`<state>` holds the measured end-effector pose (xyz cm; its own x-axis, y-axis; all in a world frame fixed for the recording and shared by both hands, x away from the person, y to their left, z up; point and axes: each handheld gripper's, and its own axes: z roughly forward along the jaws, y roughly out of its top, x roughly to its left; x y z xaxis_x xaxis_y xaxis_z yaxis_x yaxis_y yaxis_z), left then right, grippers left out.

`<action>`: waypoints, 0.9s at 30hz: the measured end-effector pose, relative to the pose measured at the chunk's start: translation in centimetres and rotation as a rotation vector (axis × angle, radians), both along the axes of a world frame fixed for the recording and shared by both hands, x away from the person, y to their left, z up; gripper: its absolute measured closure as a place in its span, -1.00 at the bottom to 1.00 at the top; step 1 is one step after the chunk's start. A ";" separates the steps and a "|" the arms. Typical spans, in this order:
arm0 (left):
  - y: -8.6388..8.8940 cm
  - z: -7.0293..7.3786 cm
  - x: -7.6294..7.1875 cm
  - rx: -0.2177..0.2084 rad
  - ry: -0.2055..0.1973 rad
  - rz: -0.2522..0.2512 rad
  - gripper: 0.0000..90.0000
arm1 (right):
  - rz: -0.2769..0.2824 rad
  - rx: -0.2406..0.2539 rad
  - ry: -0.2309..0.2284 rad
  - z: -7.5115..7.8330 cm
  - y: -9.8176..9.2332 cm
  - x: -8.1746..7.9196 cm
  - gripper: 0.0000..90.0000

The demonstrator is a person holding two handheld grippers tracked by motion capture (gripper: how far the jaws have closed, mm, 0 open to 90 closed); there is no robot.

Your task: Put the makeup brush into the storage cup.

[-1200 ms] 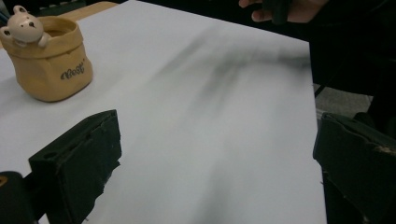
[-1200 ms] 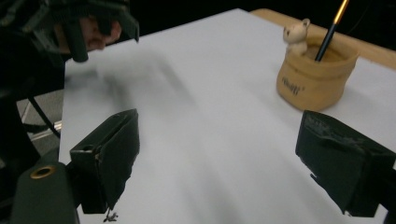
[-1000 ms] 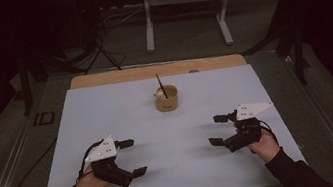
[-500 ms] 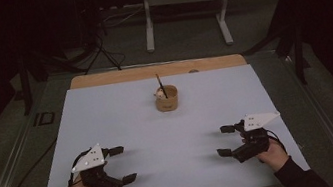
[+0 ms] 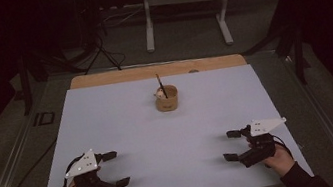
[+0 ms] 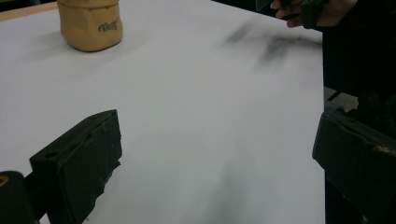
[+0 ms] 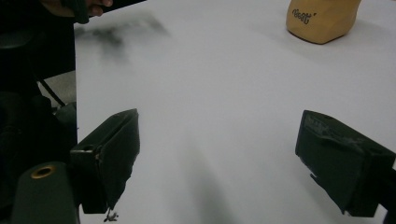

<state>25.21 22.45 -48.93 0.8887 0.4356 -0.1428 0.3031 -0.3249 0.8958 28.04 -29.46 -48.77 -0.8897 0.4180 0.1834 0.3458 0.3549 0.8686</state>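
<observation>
- at the near edge of the pale grey rectangular table mat (image 5: 125,130), the left gripper (image 5: 111,170) rests low by the left corner, jaws spread wide and holding nothing.
- the right gripper (image 5: 232,145) sits near the right corner in the same released state, jaws well apart over bare mat; the person's hand (image 5: 277,159) wraps its handle.
- the small tan round cup with dark lettering (image 5: 166,99) stands upright toward the far middle of the mat, well apart from both grippers, with 1 thin dark stick (image 5: 160,85) leaning out of it.
- something pale sits inside the cup beside the stick; it is too small to tell what it is.
- in the left gripper view the cup (image 6: 89,23) lies far ahead and left of the open jaws; in the right gripper view it (image 7: 322,18) lies far ahead and to the right.
- judgement: this looks like a rest or start pose, with no grasp begun.
- the next move likely calls for 1 gripper to travel forward to the cup, keep its jaws open, and line up on the cup wall or the stick without tipping the cup, perhaps while the other steadies it.
</observation>
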 end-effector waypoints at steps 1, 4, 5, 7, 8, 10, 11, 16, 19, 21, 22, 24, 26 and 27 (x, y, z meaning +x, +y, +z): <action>0.2 0.0 0.0 0.006 -0.003 0.004 -0.95 | -0.001 0.002 0.002 0.0 -0.1 0.0 -0.69; 0.7 -0.2 -0.1 0.010 0.001 0.021 -0.95 | -0.009 0.006 0.001 -0.1 -0.4 -0.2 -0.69; 0.8 -0.2 -0.2 0.013 0.003 0.026 -0.95 | -0.010 0.007 0.001 -0.2 -0.5 -0.2 -0.69; 1.1 -0.2 -0.3 0.017 -0.003 0.038 -0.95 | -0.014 0.003 -0.001 -0.3 -0.7 -0.3 -0.69; 1.2 -0.2 -0.4 0.019 -0.004 0.042 -0.95 | -0.016 0.003 -0.002 -0.3 -0.8 -0.4 -0.69; 1.5 -0.3 -0.4 0.023 -0.004 0.047 -0.95 | -0.023 0.008 0.000 -0.4 -1.1 -0.5 -0.69; 1.6 -0.4 -0.5 0.020 -0.002 0.047 -0.95 | -0.026 0.010 0.002 -0.5 -1.2 -0.5 -0.69; 2.0 -0.8 -0.6 0.042 0.008 0.043 -0.94 | -0.043 0.017 0.007 -0.5 -1.8 -0.7 -0.69; 2.2 -1.0 -0.6 0.049 0.008 0.048 -0.94 | -0.050 0.013 0.003 -0.6 -2.0 -0.8 -0.69; 2.4 -1.2 -0.5 0.048 0.002 0.056 -0.94 | -0.054 0.010 0.010 -0.8 -2.2 -0.8 -0.69; 2.5 -1.3 -0.5 0.049 0.005 0.064 -0.94 | -0.058 0.008 0.016 -0.9 -2.3 -0.8 -0.69; 2.7 -1.5 -0.4 0.052 0.008 0.076 -0.94 | -0.065 0.009 0.019 -1.1 -2.5 -0.8 -0.69; 2.8 -1.6 -0.4 0.054 0.015 0.080 -0.94 | -0.071 0.014 0.019 -1.1 -2.6 -0.8 -0.69; 2.7 -1.7 -0.4 0.055 0.014 0.080 -0.94 | -0.071 0.018 0.016 -1.1 -2.7 -0.8 -0.69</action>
<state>24.83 25.19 -50.66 0.8489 0.5126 -0.1288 0.3426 -0.3482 0.8726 27.23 -32.13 -49.88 -0.8548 0.4767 0.2052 0.3832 0.3131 0.8689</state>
